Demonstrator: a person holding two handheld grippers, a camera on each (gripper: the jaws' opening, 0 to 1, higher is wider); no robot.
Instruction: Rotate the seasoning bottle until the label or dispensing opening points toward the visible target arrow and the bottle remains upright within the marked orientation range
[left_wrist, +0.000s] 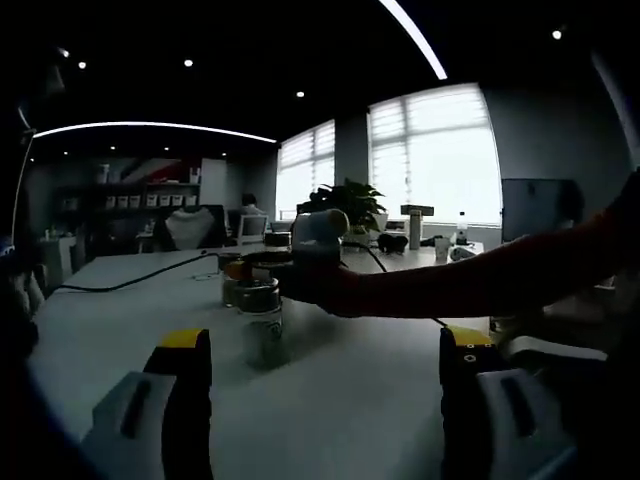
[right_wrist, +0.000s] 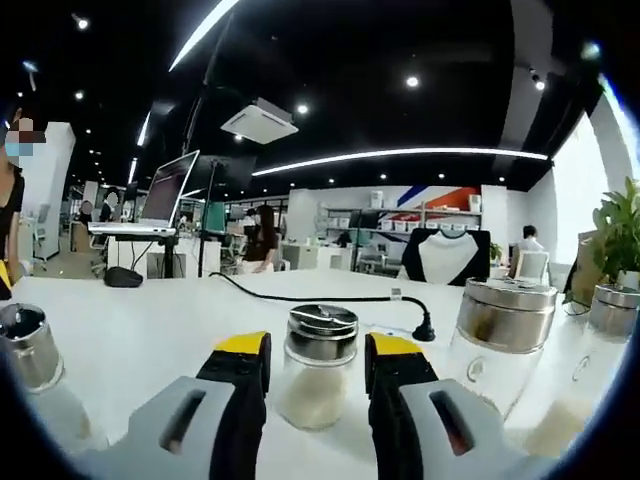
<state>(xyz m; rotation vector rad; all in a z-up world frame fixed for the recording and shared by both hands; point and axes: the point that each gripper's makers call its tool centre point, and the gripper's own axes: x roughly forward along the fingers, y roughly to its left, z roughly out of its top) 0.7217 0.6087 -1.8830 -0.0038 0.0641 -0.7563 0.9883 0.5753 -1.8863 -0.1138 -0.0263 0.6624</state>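
the seasoning bottle (right_wrist: 318, 366) stands upright on the white worktop (right_wrist: 150, 330), right between the open jaws of the right gripper (right_wrist: 316, 375) (not squeezed yet). the left gripper (left_wrist: 325, 375) is open too, farther from the bottles, holding nothing

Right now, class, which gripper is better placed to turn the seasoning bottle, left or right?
Probably the right. The right gripper has its jaws on either side of the seasoning bottle, though contact isn't clear. The left gripper is open and farther back from the bottles on the table.
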